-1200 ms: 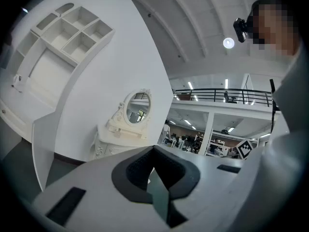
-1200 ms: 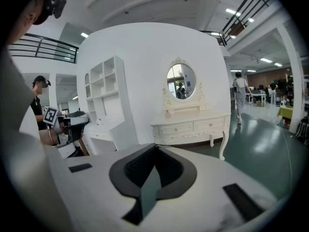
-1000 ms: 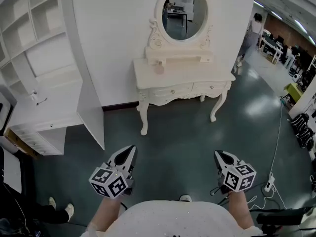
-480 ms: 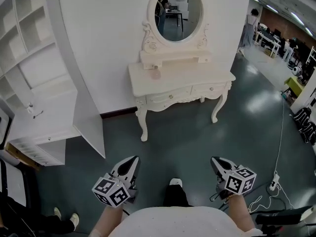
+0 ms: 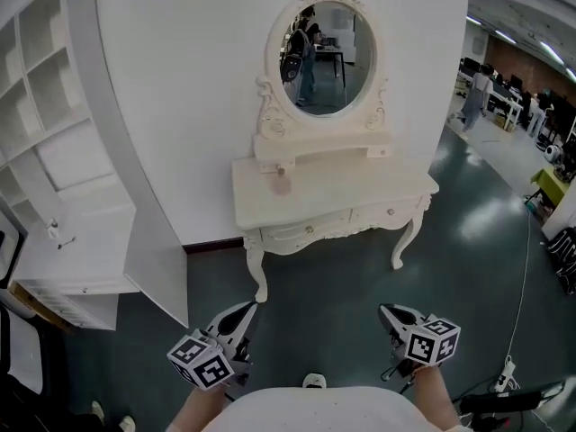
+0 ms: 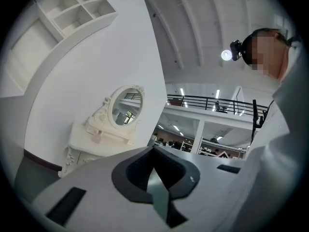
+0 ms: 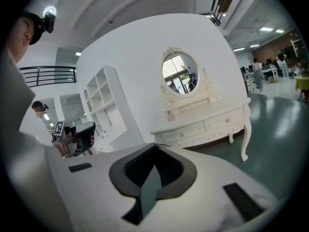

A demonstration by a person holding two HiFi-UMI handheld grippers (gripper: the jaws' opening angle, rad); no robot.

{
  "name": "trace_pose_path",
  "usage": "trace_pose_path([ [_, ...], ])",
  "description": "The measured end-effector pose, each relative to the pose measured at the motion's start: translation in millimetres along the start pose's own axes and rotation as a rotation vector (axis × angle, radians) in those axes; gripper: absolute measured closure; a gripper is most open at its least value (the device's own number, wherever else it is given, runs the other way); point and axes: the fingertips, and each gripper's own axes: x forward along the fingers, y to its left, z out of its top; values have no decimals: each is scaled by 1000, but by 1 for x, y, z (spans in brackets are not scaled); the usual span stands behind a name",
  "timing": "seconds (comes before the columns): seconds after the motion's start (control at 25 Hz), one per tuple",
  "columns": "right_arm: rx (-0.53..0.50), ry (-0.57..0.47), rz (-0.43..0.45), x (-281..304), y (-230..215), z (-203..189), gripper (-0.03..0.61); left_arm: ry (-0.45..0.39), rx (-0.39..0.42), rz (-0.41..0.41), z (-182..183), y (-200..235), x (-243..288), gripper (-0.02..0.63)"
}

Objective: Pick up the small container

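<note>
The small container (image 5: 282, 184) is a pale pinkish jar standing on the cream dressing table (image 5: 360, 198), just under its mirror shelf. It also shows tiny in the left gripper view (image 6: 97, 138) and the right gripper view (image 7: 172, 114). My left gripper (image 5: 245, 312) and right gripper (image 5: 385, 312) hang low over the dark green floor, well short of the table. Each has its jaws closed tip to tip with nothing between them.
An oval mirror (image 5: 319, 57) rises above the table against a white wall. A white shelf unit (image 5: 54, 160) stands at the left. A cable and power strip (image 5: 508, 372) lie on the floor at the right. A person (image 5: 474, 97) walks far back right.
The view has moved closer to the dressing table, which now sits lower and larger in the head view. Both grippers stay shut and low, side by side.
</note>
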Motion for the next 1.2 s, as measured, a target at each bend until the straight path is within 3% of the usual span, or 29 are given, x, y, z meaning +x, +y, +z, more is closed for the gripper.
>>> trace_pose_path([
  [0.16,-52,14,23,33,-35,26,577,-24,21,46,16,19,49,609],
  [0.32,-2,5,39,50,-77,39,577,-44,-40,63,14,24,83,609],
  [0.48,88,-12,44,63,-104,45,577,9,-135,113,-5,40,101,609],
  [0.6,103,-47,1,65,-122,47,577,57,-134,156,-16,48,111,609],
  [0.72,132,-89,-29,65,-140,50,577,69,-143,146,-23,50,128,609],
  [0.84,167,-68,-18,71,-149,47,577,88,-192,137,-34,53,146,610],
  [0.96,168,-56,-40,72,-164,46,577,136,-187,133,-46,58,165,609],
  [1.2,200,-79,-91,71,-198,64,577,116,-172,112,-27,74,224,609],
])
